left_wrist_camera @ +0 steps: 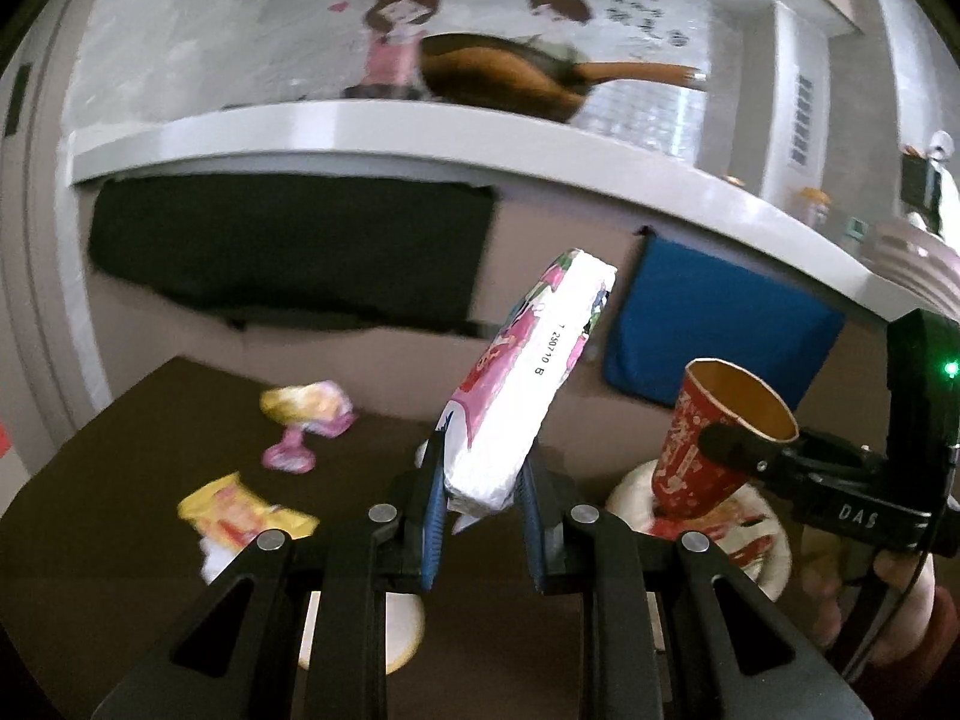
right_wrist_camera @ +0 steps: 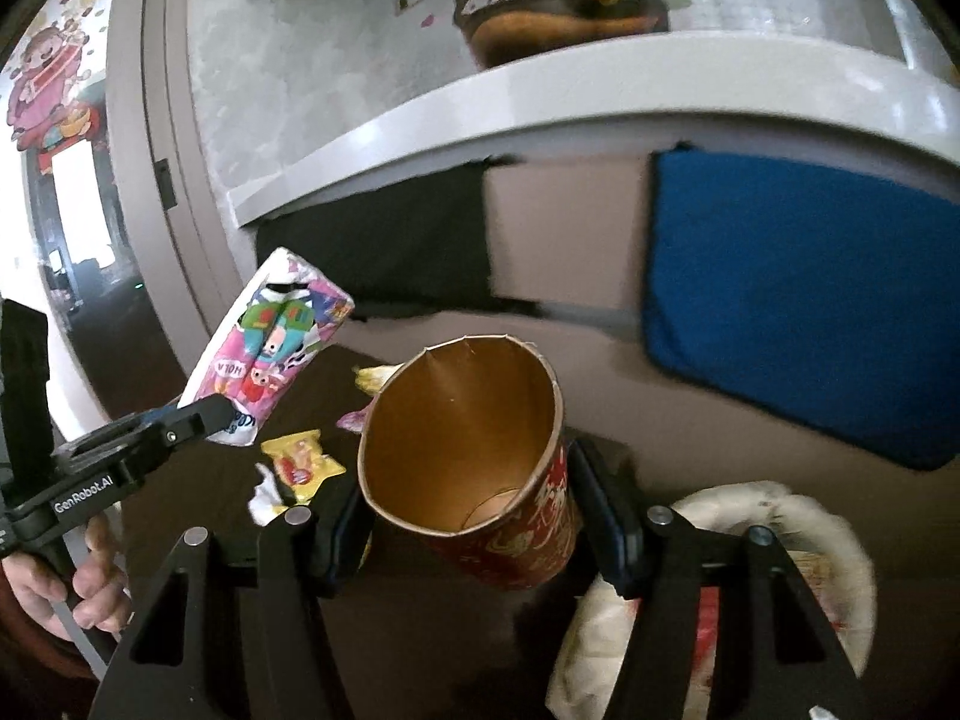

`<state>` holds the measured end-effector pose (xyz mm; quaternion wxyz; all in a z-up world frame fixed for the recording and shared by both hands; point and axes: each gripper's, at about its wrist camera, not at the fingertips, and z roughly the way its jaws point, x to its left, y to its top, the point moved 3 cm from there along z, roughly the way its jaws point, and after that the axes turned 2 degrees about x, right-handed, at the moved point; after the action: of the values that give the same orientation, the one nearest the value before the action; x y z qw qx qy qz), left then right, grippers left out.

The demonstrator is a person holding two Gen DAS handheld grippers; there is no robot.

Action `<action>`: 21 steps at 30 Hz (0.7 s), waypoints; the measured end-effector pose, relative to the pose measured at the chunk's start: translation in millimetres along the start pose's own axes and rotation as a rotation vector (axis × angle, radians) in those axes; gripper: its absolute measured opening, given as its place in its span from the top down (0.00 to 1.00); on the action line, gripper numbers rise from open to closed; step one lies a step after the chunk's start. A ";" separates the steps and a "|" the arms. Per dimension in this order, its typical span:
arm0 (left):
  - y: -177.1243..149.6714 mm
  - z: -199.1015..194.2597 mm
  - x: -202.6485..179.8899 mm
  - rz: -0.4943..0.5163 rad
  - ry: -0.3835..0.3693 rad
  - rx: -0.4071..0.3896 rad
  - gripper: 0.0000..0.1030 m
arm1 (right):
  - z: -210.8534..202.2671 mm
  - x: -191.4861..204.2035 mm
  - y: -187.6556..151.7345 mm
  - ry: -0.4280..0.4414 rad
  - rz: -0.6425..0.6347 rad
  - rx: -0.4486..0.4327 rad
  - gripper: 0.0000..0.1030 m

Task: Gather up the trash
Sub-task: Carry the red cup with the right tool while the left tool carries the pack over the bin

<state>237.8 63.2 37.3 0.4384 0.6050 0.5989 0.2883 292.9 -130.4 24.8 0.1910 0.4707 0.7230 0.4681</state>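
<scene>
While both claws hang above the dark worktop [left_wrist_camera: 120, 450], each has hold of one piece of trash. The left claw [left_wrist_camera: 483, 495] is nearly closed, its blue pads clamped on the lower end of a tissue pack [left_wrist_camera: 522, 384], which sticks up and forward from the jaws, tilted to the right. The right claw [right_wrist_camera: 474, 522] stands wide, its pads pressed on either side of a red paper cup [right_wrist_camera: 468, 450]; the cup lies tipped between the fingers, its open mouth turned back toward the camera and its gold inside empty.

Seen from the left claw, the cup [left_wrist_camera: 714, 438] sits to its right, and a paper plate [left_wrist_camera: 750, 540] lies on the worktop just below that cup. Ahead and to the left of the left claw lie a pink wrapper [left_wrist_camera: 306, 426] and a yellow wrapper [left_wrist_camera: 240, 510], both flat on the worktop and apart from each other. From the right claw, the pack [right_wrist_camera: 270, 348] is up to its left, and the plate [right_wrist_camera: 780, 540] lies under its right finger.
</scene>
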 end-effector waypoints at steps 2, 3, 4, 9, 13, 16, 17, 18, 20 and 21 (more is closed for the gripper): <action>6.4 0.3 -16.4 0.013 -0.022 -0.009 0.78 | -14.6 -11.8 1.9 -0.022 0.014 -0.022 0.44; 9.3 1.0 -24.1 0.017 -0.032 -0.015 0.78 | -20.5 -16.6 2.5 -0.032 0.022 -0.031 0.44; 13.1 2.5 -33.7 0.021 -0.045 -0.022 0.78 | -27.3 -22.2 3.0 -0.043 0.032 -0.041 0.44; 21.6 10.4 -70.4 0.030 -0.098 -0.029 0.78 | -66.7 -54.1 6.9 -0.127 0.068 -0.099 0.44; 20.9 17.4 -100.5 0.054 -0.140 -0.018 0.78 | -94.7 -74.8 8.1 -0.182 0.082 -0.136 0.44; 17.8 25.4 -122.4 0.063 -0.170 -0.001 0.78 | -111.5 -85.4 5.3 -0.227 0.077 -0.154 0.44; 15.9 27.3 -126.7 0.065 -0.176 0.003 0.78 | -114.0 -88.1 5.4 -0.236 0.075 -0.157 0.44; 14.2 30.2 -132.4 0.067 -0.185 0.011 0.78 | -118.3 -91.3 3.4 -0.249 0.074 -0.162 0.44; 10.0 36.7 -142.2 0.068 -0.200 0.028 0.78 | -123.1 -96.9 0.7 -0.265 0.077 -0.168 0.44; 7.4 40.6 -147.4 0.073 -0.208 0.038 0.78 | -125.9 -101.8 -2.2 -0.270 0.087 -0.172 0.44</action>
<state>259.7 -87.6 51.5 0.4760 0.6612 0.5331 0.2283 250.8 -280.7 67.7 0.3056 0.5423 0.6269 0.4686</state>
